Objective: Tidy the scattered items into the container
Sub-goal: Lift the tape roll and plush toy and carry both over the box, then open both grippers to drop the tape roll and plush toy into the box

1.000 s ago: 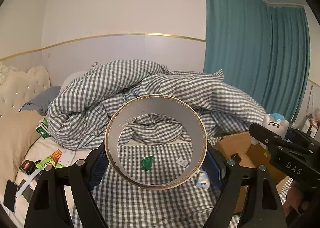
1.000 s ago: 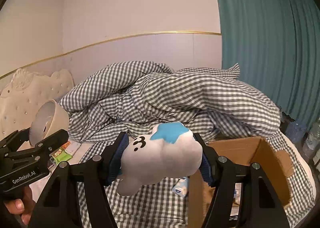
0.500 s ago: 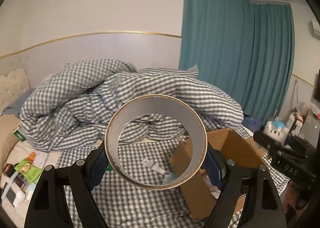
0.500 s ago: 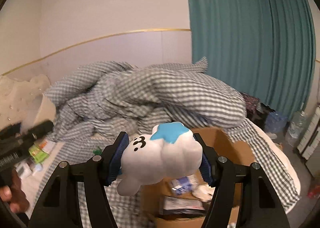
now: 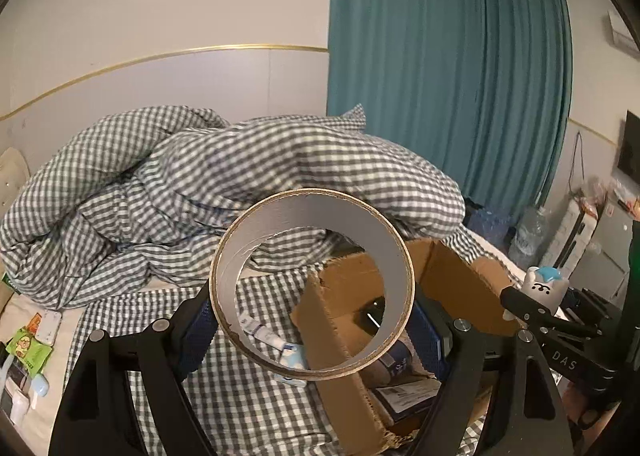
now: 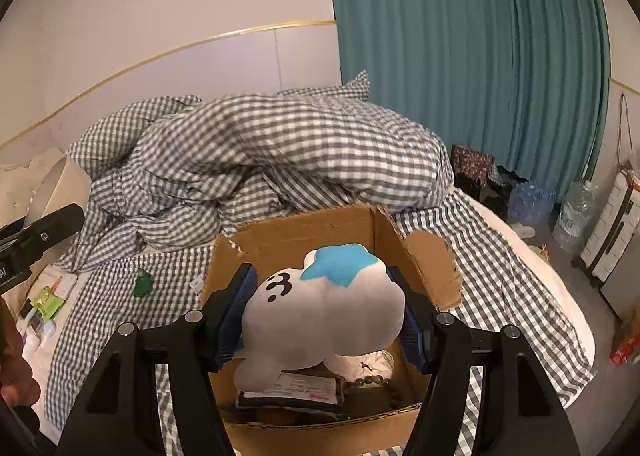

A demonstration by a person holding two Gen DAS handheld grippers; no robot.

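Both grippers have swung right since the earlier frames, brown cardboard box now under them. Left wrist: left gripper clenched on wide silver tape roll, above box edge. Right wrist: right gripper clamps white plush w/ blue star over box interior, w/ items inside.

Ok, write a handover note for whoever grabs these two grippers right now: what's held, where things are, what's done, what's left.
Left gripper: shut on the tape roll, at the cardboard box's near-left corner.
Right gripper: shut on the white plush toy, over the open cardboard box.
Done: box already holds some packets and papers.
Left: release both into the box, then collect the green wrapper, the tube and the snack packets on the bed.
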